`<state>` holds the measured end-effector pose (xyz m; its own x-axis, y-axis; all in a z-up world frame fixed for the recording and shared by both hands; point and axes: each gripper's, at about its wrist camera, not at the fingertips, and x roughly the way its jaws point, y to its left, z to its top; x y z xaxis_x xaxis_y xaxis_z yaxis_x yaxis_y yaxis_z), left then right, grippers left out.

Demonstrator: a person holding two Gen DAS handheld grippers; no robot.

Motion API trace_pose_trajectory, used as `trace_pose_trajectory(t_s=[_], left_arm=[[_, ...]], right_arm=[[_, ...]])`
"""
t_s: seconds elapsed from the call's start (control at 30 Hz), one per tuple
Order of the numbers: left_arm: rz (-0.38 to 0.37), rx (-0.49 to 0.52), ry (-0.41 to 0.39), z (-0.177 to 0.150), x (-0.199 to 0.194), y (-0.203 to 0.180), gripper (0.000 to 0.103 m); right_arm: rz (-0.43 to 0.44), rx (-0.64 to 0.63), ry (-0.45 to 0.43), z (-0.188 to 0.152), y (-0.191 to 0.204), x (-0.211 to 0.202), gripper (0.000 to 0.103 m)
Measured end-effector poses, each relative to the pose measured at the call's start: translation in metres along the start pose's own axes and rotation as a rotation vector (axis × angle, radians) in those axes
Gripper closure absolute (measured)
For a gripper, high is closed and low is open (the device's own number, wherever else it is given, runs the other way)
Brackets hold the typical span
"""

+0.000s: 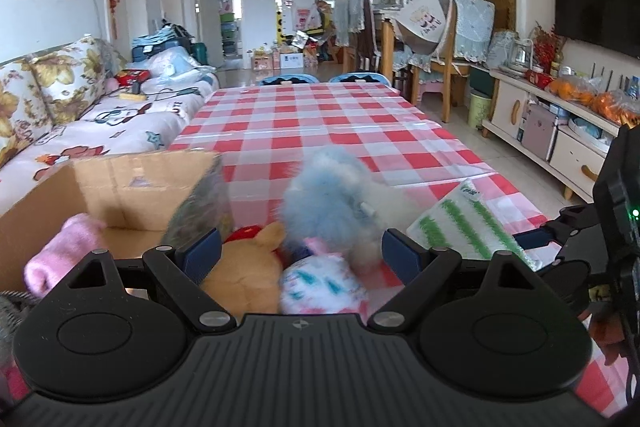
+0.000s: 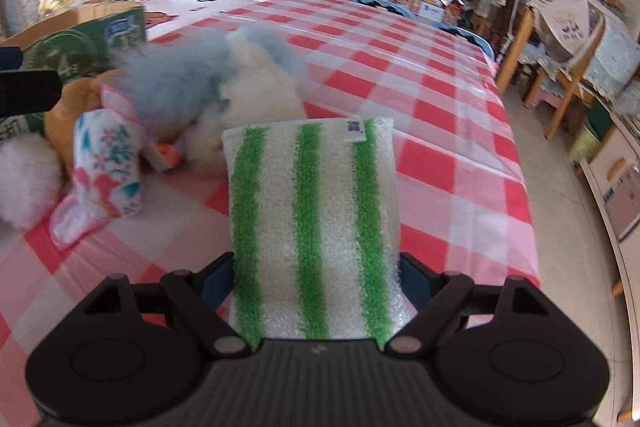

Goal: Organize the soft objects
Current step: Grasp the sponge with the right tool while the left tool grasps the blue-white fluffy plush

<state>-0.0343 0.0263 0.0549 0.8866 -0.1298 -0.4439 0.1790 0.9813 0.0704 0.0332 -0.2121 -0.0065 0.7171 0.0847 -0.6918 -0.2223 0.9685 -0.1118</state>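
Your right tongs [image 2: 320,291] grip the green-striped sponge [image 2: 312,211]; its near end is hidden under the tongs' body. Its long axis runs straight ahead over the table [image 2: 440,107]. Your left tongs [image 1: 301,254] stand wide above the blurred plush toys [image 1: 328,203].

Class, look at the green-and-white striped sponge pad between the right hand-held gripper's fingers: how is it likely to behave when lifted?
The striped sponge pad looks foamy and porous, so probably light. It juts out past the right hand-held gripper without drooping, so likely springy rather than floppy. Its rough looped surface should resist slipping, though it may squash under pressure.
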Motion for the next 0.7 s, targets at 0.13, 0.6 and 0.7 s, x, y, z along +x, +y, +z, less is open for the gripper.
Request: trace_pose_trajectory(t_s=[0.13,0.6,0.7], left_arm=[[-0.017,0.046,0.003,0.009,0.02,-0.018,0.0],[-0.048,0.086,0.145,0.032,0.109,-0.028,0.0],[-0.057,0.015,0.163,0.04,0.122,-0.022,0.0]], right_arm=[[-0.011,0.013,0.014,-0.003,-0.007,0.002,0.017],[-0.001,0.016,0.015,-0.007,-0.009,0.006,0.01],[0.0,0.004,0.01,-0.007,-0.006,0.006,0.008]])
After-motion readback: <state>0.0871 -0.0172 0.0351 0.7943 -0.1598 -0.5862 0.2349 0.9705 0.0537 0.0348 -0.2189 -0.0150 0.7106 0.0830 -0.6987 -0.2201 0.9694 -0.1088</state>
